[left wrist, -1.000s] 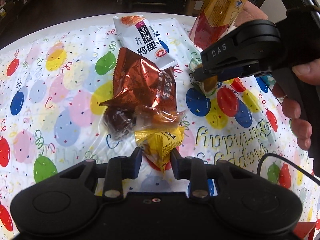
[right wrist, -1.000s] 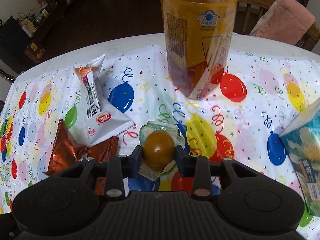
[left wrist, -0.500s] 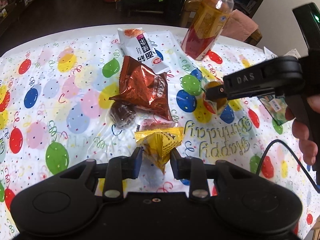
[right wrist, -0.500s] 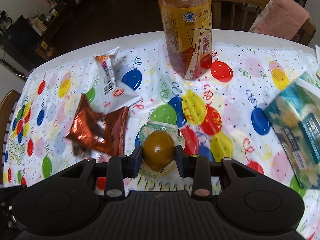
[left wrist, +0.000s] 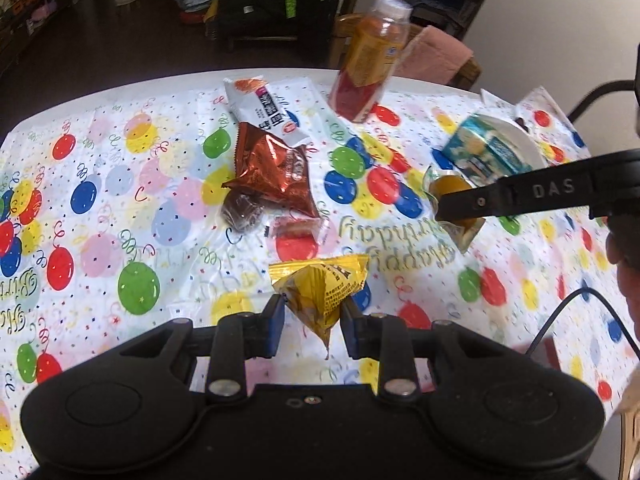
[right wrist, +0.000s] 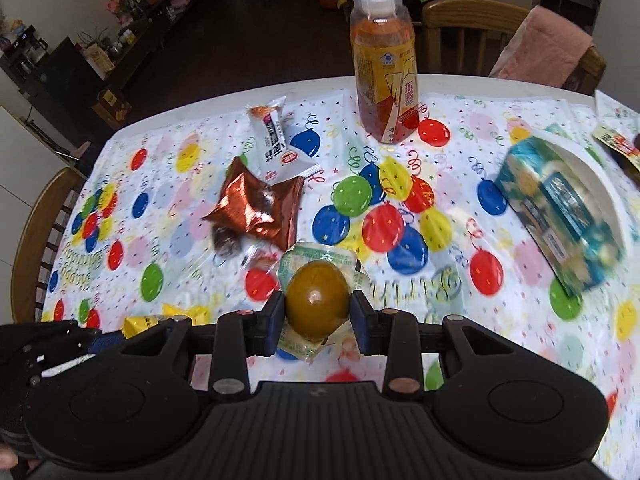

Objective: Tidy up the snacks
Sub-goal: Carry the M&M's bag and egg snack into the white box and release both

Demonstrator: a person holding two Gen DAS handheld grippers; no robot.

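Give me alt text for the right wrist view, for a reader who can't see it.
The right gripper holds a brown egg in a clear packet between its fingers above a balloon-print tablecloth. Beyond lie a copper foil snack bag and a white snack packet, a drink bottle stands upright, and a teal tissue pack sits at right.

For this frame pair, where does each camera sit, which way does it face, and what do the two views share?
Left wrist: on the left gripper, facing forward across the table; it grips a yellow packet. The right gripper reaches in from the right, beside a hand.
Right wrist: on the right gripper, facing across the table toward the bottle; it grips a wrapped egg. The left gripper shows at lower left.
Shared: bottle, white packet, brown packet, tissue pack, tablecloth.
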